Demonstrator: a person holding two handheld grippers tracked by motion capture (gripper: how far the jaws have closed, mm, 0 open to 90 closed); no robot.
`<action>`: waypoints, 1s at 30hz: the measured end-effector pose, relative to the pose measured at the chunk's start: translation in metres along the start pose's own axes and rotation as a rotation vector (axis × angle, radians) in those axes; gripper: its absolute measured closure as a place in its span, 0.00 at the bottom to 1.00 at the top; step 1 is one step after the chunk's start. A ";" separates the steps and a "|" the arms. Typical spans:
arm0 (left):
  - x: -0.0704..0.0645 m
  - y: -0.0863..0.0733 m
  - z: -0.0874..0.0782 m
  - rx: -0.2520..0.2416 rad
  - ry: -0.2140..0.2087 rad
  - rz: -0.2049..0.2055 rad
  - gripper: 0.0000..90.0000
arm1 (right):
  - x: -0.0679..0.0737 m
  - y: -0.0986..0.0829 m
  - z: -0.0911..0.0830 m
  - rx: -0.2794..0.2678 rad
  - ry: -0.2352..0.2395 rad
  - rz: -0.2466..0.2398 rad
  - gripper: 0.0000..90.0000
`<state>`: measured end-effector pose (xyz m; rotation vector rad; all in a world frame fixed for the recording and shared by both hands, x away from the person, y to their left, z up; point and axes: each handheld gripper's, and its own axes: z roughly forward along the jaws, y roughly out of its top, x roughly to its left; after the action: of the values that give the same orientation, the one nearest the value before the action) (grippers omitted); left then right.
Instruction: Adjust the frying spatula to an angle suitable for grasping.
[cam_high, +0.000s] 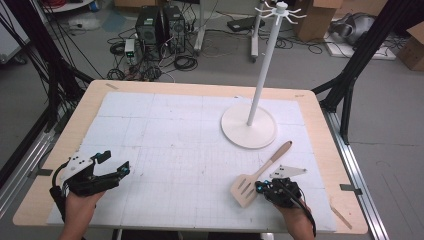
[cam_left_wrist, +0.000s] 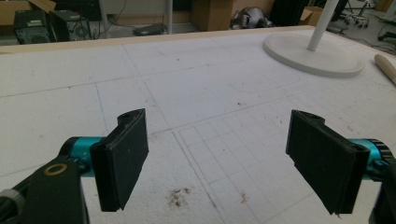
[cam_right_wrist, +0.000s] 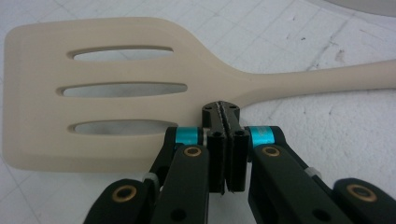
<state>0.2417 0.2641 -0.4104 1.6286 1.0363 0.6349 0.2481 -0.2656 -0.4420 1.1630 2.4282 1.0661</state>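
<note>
Nearest the person, the right hand-held gripper (cam_high: 260, 186) has its jaws pressed together, tips right at the near edge of the slotted spatula (cam_right_wrist: 116, 88), apparently with nothing caught between them; the left hand-held gripper (cam_high: 114, 163) just hovers wide open and empty over the bench (cam_high: 60, 150). The spatula lies flat at the front right, handle angled toward the white hook stand (cam_high: 249, 125) farther back; my worry is that such a thin, flat thing gives closed jaws no purchase, so it'll likely slide away across the foam instead of lifting.
</note>
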 end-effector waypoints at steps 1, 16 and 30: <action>0.000 0.000 0.000 0.001 0.000 0.002 0.24 | 0.001 0.001 0.001 0.001 0.003 -0.002 0.99; 0.002 0.000 0.000 -0.001 0.004 0.001 0.24 | 0.012 0.013 0.014 0.002 0.020 -0.018 0.99; 0.002 0.000 -0.001 -0.002 0.010 0.002 0.24 | -0.044 -0.003 -0.043 -0.193 -0.176 0.161 0.99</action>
<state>0.2416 0.2669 -0.4105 1.6268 1.0412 0.6457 0.2542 -0.3220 -0.4177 1.3423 2.0780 1.1614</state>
